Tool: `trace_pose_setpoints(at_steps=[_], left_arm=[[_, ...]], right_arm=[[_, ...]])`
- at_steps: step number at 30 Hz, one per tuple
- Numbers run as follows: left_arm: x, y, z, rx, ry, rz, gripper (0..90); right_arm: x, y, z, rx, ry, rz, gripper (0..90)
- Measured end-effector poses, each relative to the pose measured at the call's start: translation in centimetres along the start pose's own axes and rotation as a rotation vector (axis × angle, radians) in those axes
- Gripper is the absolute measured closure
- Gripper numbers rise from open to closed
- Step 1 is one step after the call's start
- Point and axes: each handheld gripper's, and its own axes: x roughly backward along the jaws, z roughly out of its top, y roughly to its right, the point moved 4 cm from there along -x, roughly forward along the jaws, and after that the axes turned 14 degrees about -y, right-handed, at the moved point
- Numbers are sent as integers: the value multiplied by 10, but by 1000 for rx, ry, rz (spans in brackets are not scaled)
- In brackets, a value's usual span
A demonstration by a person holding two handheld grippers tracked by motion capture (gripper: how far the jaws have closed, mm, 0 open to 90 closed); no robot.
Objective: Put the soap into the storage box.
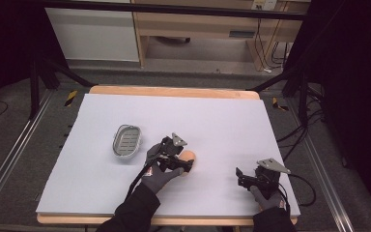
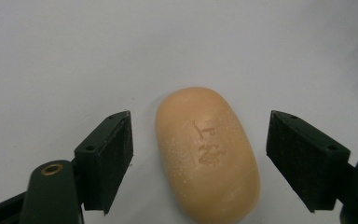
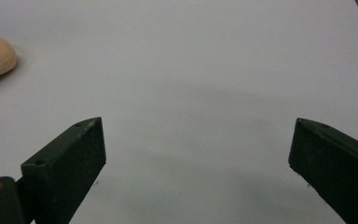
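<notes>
Toward the left of the white table cover [image 1: 101, 183], a small metal soap dish [image 1: 126, 140] with a slotted floor is seen, unoccupied. Just right of it, the left gripper [image 1: 186, 166] is held low over a tan bar of soap [image 2: 207, 154], which lies flat on the cover near the table's middle. In the left gripper view the jaws are spread, one on either side of the bar and apart from it, so nothing is pinched yet. The bar is judged to be light, rigid and probably a little slippery; its rounded ends would be likely to squirt out of the pads, so it is best taken across its long flat sides, near the middle by the stamped characters. Further right, the right gripper [image 1: 240, 177] is held near the table's front edge, its jaws spread wide over bare cover. The cover is smooth and matte. Beyond the table, wooden furniture [image 1: 198, 29], a dark frame and trailing cables are seen.
</notes>
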Motion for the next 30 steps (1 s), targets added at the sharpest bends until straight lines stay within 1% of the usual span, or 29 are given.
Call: trace_pose_setpoints(at_steps=[13,15,20,21,24,27,30], left_arm=[[-18,4,4,10,-34,1,231],[-23,5,4,19,-37,-3,231],[-30,6,4,23,-55,-4,230],[-31,6,4,28,-51,-1,229],[-34,6,2,36,-59,-1,230],[-36,4,0,38,-73,13,231],[-36,4,0,38,-78,7,230]], right_arm=[[0,-1,-1,5,-4,5,41],[0,-1,-1,4,-4,6,41],[0,-1,-1,5,-8,9,41],[0,-1,-1,6,-9,9,41],[-1,-1,-1,8,-7,6,41],[-1,-1,-1,9,-10,8,42],[-1,-2,-1,7,-12,9,41]])
